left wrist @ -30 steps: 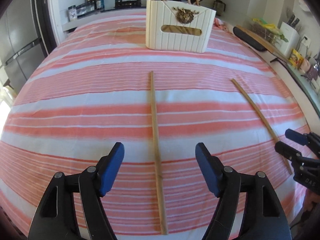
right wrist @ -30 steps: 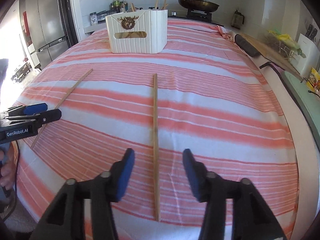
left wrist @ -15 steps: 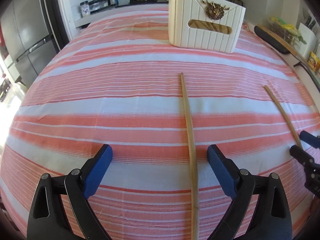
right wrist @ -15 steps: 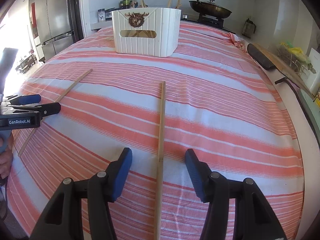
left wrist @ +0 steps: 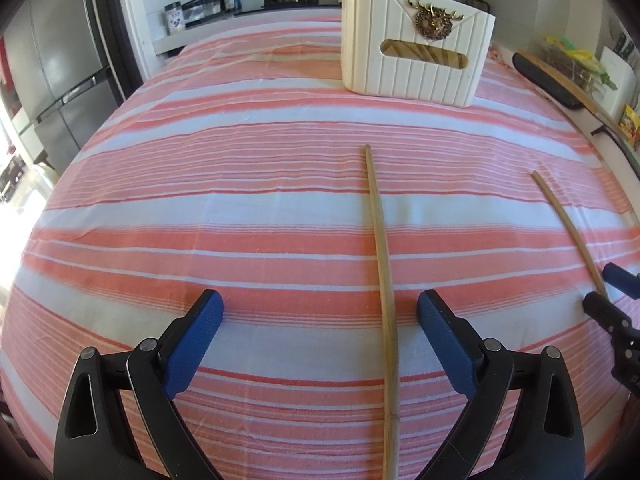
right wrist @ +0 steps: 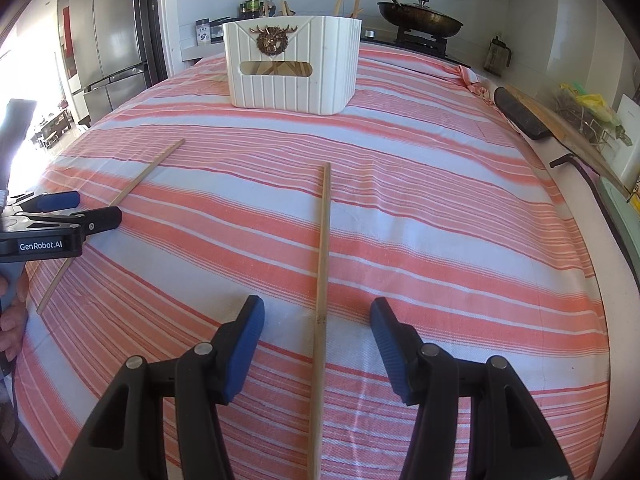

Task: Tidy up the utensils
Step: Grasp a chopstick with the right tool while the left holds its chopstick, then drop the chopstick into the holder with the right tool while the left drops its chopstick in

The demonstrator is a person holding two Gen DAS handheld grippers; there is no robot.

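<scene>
Holding several wooden chopsticks, white caddy [left wrist: 416, 60] stands upright — both grippers' jaws apart, gripping nothing.

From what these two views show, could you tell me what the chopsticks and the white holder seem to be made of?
The chopsticks look like bamboo or light wood, matte: tan with a faint grain. The white holder looks like moulded plastic, though glazed ceramic is possible: ribbed walls, smooth cream surface, brassy emblem.

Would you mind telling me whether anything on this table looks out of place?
Two chopsticks lie loose on the striped cloth, apart from each other: one between the left gripper's open jaws, the other between the right gripper's. The rest stand in the white holder. Nothing looks spilled or damaged.
</scene>
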